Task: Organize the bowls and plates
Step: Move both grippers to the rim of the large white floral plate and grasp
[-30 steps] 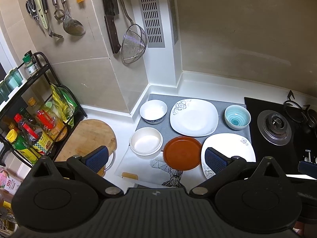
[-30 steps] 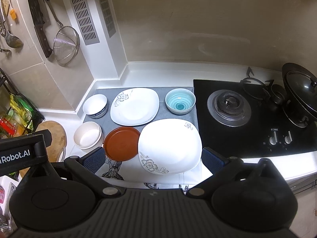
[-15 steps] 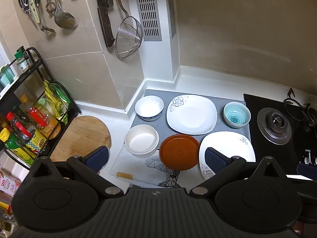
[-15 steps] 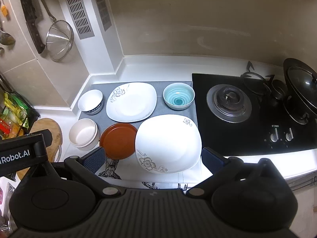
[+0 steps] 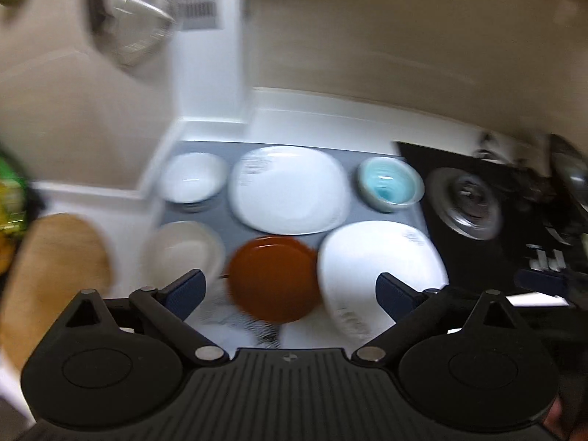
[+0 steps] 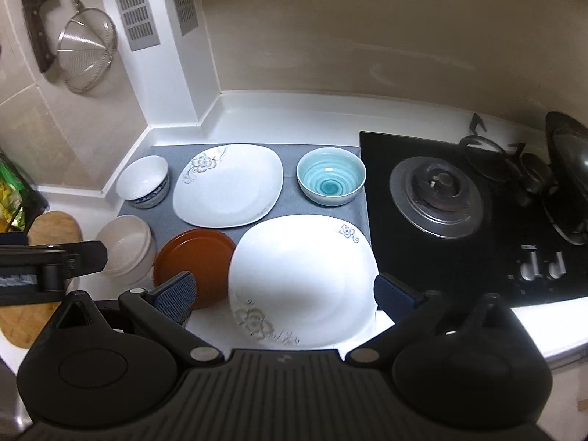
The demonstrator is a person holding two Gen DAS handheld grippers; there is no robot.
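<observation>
On the far left a wooden board (image 6: 55, 228) lay on the white counter (image 6: 294, 110). Next to it sat a cream bowl (image 6: 126, 248), and behind that a white bowl with a blue foot (image 6: 144, 180) stood on the gray mat (image 6: 290, 202). A brown plate (image 6: 194, 255) lay in front, partly on a printed cloth, which showed only in the blurry left view. Its right edge was tucked just under the near white plate (image 6: 301, 275). Behind them lay the far white plate (image 6: 228, 185) with a flower on it. To its right stood a blue bowl (image 6: 330, 176). Past the mat was the black stove (image 6: 459, 220), with a dark lid at the far right.

The left gripper (image 5: 290, 288) hung above the brown plate with its jaws wide apart and nothing between them. That picture was very blurry, so small things there could not be made out. The right gripper (image 6: 284, 288) hung over the near white plate, also spread wide and holding nothing.

Nothing looked stacked yet, so the job seemed to be at its start: picking which dish to take first. The next move likely called for going down low and closing on the thin rim of a plate. Flat plates are hard to pinch, and the white one could slip or bump the brown one beside it.
</observation>
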